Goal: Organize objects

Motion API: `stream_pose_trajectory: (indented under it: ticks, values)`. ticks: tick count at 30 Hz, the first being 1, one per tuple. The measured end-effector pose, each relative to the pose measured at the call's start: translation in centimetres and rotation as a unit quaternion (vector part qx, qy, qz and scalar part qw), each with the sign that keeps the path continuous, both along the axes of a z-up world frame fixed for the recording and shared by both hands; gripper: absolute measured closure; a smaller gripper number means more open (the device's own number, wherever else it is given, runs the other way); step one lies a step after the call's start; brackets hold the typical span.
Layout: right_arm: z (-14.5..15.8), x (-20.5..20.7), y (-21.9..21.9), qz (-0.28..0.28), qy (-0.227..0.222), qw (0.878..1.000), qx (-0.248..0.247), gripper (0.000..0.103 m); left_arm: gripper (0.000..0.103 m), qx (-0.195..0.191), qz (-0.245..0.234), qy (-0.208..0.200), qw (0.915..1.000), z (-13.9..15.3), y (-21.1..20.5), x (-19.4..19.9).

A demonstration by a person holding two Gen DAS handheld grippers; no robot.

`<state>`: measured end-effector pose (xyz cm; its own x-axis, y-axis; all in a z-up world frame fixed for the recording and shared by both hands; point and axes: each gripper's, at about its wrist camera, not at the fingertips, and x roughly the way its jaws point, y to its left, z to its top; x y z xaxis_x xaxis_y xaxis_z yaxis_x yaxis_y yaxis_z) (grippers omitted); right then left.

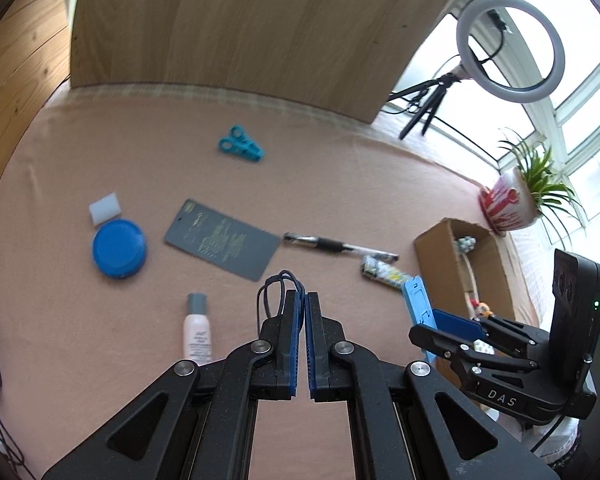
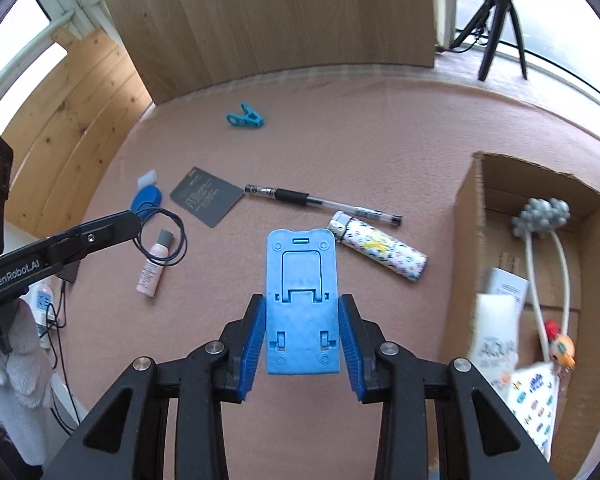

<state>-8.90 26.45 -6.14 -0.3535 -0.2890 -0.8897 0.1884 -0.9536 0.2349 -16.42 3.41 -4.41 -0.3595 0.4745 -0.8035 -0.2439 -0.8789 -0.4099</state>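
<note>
A pink cloth is spread over the whole work surface, and a wooden board is stood upright along its far edge. To the left, pine panelling is seen; to the right, bright windows, a ring light on a small tripod and a potted plant are seen.

The left gripper is clenched on a loop of thin dark cord, which is hung over a small bottle lying on the cloth. The right gripper is clamped on a blue phone stand, which is held above the cloth, just left of an open cardboard box. In the box, a white carton, a patterned pouch and a corded grey object are lying.

Scattered on the cloth are a blue clip near the board, a white block touching a round blue lid, a grey card, a pen and a patterned tube just beside the pen.
</note>
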Motion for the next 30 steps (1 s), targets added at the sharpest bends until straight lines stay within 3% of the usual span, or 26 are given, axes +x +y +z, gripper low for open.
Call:
stream_pose_trajectory:
  ticks: [11,20,30]
  values:
    - [4.2,3.4,7.4,-0.076,0.048,0.996,0.005,0.07,0.101,0.014,-0.075,0.028,0.9967,3.8,8.2,-0.1]
    - [4.2,5.3,13.4,-0.143,0.05,0.988,0.029,0.07,0.101,0.022,-0.145,0.052,0.9878,6.5,17.9,0.1]
    - [2.9,6.6,17.5,-0.176,0.033,0.983,0.031,0.07,0.101,0.014,-0.18,0.042,0.9827,5.2,25.9,0.1]
